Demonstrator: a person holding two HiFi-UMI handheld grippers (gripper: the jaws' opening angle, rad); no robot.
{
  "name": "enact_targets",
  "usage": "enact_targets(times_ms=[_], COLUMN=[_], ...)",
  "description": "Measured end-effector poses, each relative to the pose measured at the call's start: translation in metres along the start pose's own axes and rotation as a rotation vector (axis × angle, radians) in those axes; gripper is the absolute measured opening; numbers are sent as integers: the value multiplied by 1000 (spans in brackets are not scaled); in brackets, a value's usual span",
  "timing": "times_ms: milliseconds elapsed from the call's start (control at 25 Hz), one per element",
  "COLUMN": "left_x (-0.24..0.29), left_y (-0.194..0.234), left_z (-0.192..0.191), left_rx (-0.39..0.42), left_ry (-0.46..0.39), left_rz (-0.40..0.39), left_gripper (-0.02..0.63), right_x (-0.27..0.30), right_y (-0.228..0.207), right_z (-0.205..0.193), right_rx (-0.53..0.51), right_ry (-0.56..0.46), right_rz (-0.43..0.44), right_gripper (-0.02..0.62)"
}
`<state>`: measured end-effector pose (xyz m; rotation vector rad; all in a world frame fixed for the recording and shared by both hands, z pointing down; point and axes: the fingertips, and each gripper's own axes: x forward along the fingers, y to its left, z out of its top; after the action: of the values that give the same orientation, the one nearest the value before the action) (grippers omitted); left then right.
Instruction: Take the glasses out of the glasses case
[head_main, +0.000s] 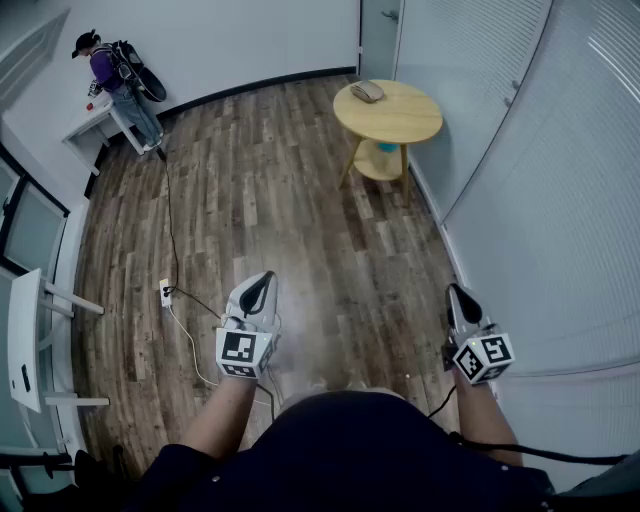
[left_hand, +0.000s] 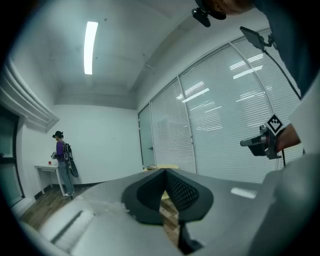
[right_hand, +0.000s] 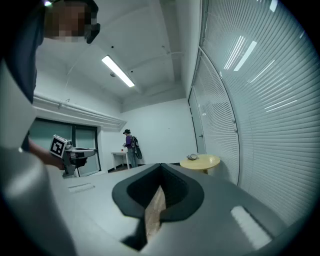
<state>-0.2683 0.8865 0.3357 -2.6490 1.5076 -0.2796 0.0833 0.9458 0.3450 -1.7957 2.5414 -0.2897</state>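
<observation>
1. Closest to me, the wearer is holding the left gripper (head_main: 258, 285) low in front of the body. Its jaws are pressing together at the tips, gripping nothing, and only the wood floor (head_main: 300, 220) is showing through the slit behind them.
2. The right gripper (head_main: 460, 298) is hanging the same way by the slatted blinds (head_main: 560, 200), closed up and empty.
3. Across a stretch of floor, well apart from both tools, the glasses case (head_main: 367, 91) is lying on the round yellow table (head_main: 405, 120), near its far left edge.
4. I'm guessing it's a light, rounded shell that may be smooth enough to skid on the tabletop. One tool should probably be pinning its body across the narrow width while the other works on the lid's free edge.
5. The glasses themselves will likely be thin and fragile. I'd be taking them by the bridge or a temple arm, not by the lenses.
6. From here the case is too small to tell whether it is shut, which side the hinge is on, or whether it is hard or soft. The glasses are not showing at all.
7. Farthest off, a person (head_main: 118, 78) is standing at a white desk (head_main: 95, 122) in the corner, facing away.
</observation>
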Motion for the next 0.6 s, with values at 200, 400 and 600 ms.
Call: enact_targets(times_ms=[200, 400, 600], left_x=[16, 20, 32], left_y=[-11, -29, -46], left_z=[20, 15, 14], left_rx=[-4, 28, 15], left_ry=[-19, -17, -7], left_rz=[21, 18, 27], left_gripper=[6, 6, 6], right_x=[5, 1, 5], right_y=[-17, -28, -44], right_z=[-1, -4, 1], right_rx=[1, 4, 19], right_ry=[7, 4, -32], right_rz=[10, 42, 62], right_gripper=[8, 9, 9])
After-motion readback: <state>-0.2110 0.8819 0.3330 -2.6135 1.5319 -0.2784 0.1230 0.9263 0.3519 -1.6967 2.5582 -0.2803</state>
